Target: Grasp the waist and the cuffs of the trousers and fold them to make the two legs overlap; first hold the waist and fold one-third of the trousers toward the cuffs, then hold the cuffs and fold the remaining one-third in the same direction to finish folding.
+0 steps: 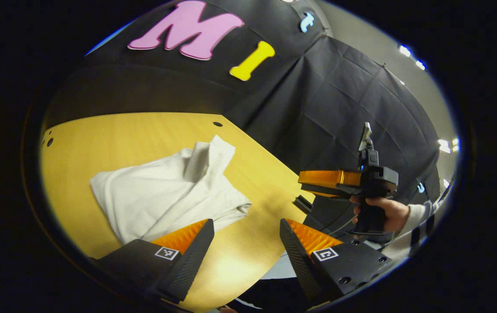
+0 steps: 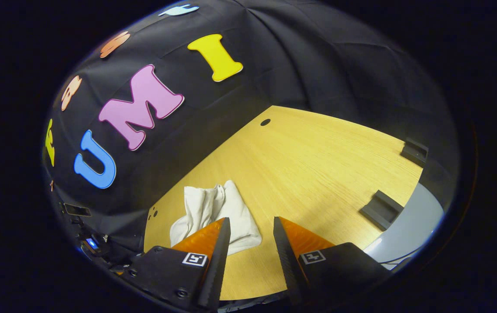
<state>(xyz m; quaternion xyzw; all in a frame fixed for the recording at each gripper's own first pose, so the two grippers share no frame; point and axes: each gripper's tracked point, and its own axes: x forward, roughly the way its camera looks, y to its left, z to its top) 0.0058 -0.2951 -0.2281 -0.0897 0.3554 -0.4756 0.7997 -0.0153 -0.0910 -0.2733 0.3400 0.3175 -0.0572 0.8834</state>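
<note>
At the bottom of the left gripper view my left tool stands wide, holding nothing, its fingers hanging above the desk without touching cloth. My right tool, at the bottom of the right gripper view, is open too, a little narrower, and also empty. Just past my left tool's left finger, centre-left of the frame, lie the trousers: a white bundle already doubled over, one flap standing up at its far end. In the right gripper view they lie just beyond the left finger, lower centre. The folds look done to me, though loosely. If I tidy it, I would come down low, nip that raised flap by its edge and lay it flat, without dragging the pile. Farther off, at the right of the left gripper view, my hand holds the right tool clear of the desk
</note>
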